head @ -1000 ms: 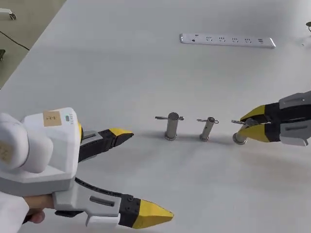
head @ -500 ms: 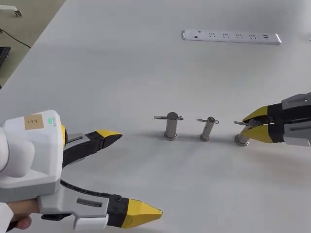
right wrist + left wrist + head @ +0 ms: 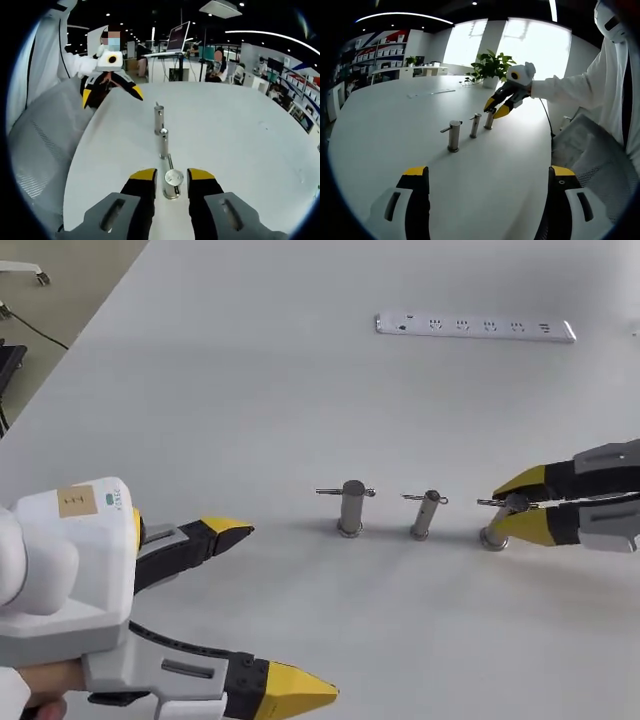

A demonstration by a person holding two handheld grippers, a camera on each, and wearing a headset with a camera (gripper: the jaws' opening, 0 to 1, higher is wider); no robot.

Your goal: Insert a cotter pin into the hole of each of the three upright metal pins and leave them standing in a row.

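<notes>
Three upright metal pins stand in a row on the white table: the first pin (image 3: pixel 351 510), the second pin (image 3: pixel 424 517) and the third pin (image 3: pixel 494 533). A cotter pin (image 3: pixel 330 491) crosses the top of the first, and another cotter pin (image 3: pixel 412 498) crosses the second. My right gripper (image 3: pixel 520 504) has its jaws a little apart on either side of the third pin's top (image 3: pixel 173 178), where a thin cotter pin (image 3: pixel 169 161) sticks out beyond it. My left gripper (image 3: pixel 270 612) hovers wide open at the near left, holding nothing, well short of the first pin (image 3: pixel 453 136).
A white power strip (image 3: pixel 475 327) lies at the far side of the table. The table's left edge (image 3: pixel 95 315) drops to the floor. A potted plant (image 3: pixel 490 67) stands beyond the far end. People sit at desks in the background (image 3: pixel 217 62).
The left gripper has drifted slightly down and to the left. The right gripper stays at the third pin with its jaws much as before. The head camera shifted a little.
</notes>
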